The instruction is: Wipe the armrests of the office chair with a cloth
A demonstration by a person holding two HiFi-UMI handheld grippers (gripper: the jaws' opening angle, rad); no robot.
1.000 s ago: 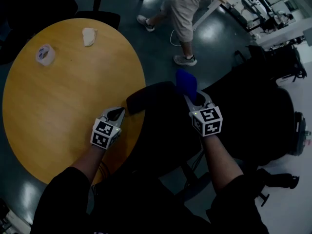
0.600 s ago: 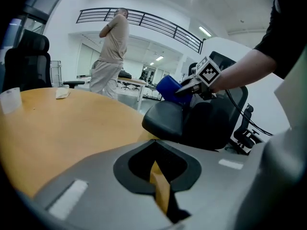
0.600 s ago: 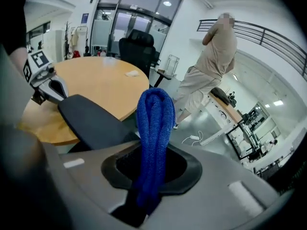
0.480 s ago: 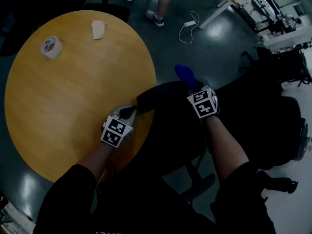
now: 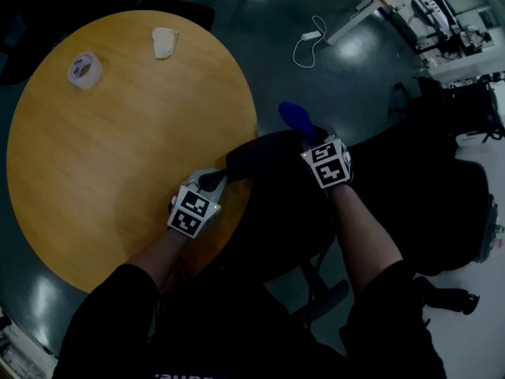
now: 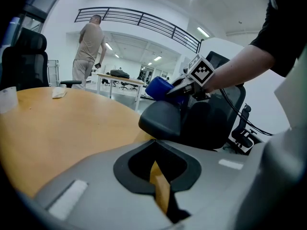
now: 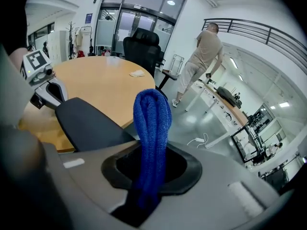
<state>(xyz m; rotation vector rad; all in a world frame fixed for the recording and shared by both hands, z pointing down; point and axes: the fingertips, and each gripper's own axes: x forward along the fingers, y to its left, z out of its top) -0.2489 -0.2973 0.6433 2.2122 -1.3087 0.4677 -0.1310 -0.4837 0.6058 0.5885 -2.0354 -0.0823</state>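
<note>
The office chair's black armrest (image 5: 264,152) juts over the edge of the round wooden table (image 5: 118,133). My right gripper (image 5: 312,138) is shut on a folded blue cloth (image 5: 295,117), which sticks out past the armrest's far right end. In the right gripper view the blue cloth (image 7: 152,123) stands up from the jaws, with the armrest (image 7: 88,126) just to its left. My left gripper (image 5: 211,180) is shut and holds nothing; it rests by the armrest's left end. In the left gripper view the armrest (image 6: 165,119) lies straight ahead with the cloth (image 6: 158,87) behind it.
A tape roll (image 5: 83,69) and a crumpled white tissue (image 5: 164,42) lie at the table's far side. The chair's dark seat and back (image 5: 410,196) fill the right. A white cable (image 5: 308,42) lies on the floor beyond. A person (image 7: 204,56) stands by distant desks.
My right gripper has carried the cloth left and forward along the armrest's end. The left gripper has barely moved. The person's legs have left the head view.
</note>
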